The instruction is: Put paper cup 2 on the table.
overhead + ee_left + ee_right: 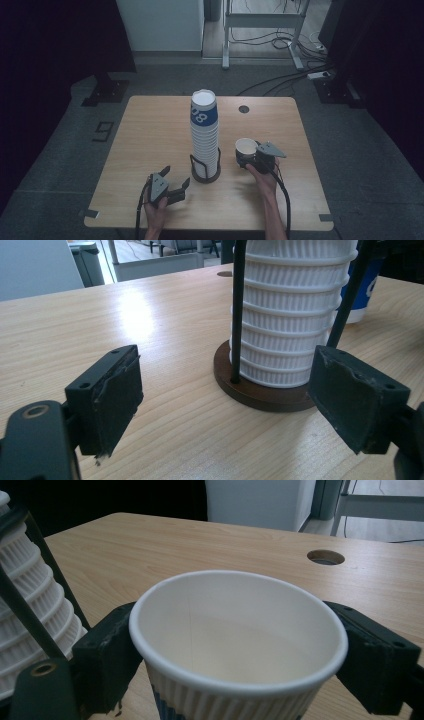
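Note:
A tall stack of white ribbed paper cups (pixel 204 135), the top one turned over with a blue band, stands in a black wire holder on a round dark base (pixel 205 175) at the table's middle. My left gripper (pixel 176 177) rests open just left of that base, with the stack (pixel 290 315) straight ahead between its spread jaws (pixel 225 400). To the right of the stack, a single upright paper cup (pixel 245 147) sits in my right gripper (pixel 246 161). In the right gripper view its jaws (pixel 240 670) press the cup (pixel 240 635) from both sides below the rim.
The wooden table (pixel 150 130) has a round cable hole (pixel 243 109) at the back right. Tape marks its front corners. Beyond the far edge are a metal frame, floor cables and dark curtains at both sides.

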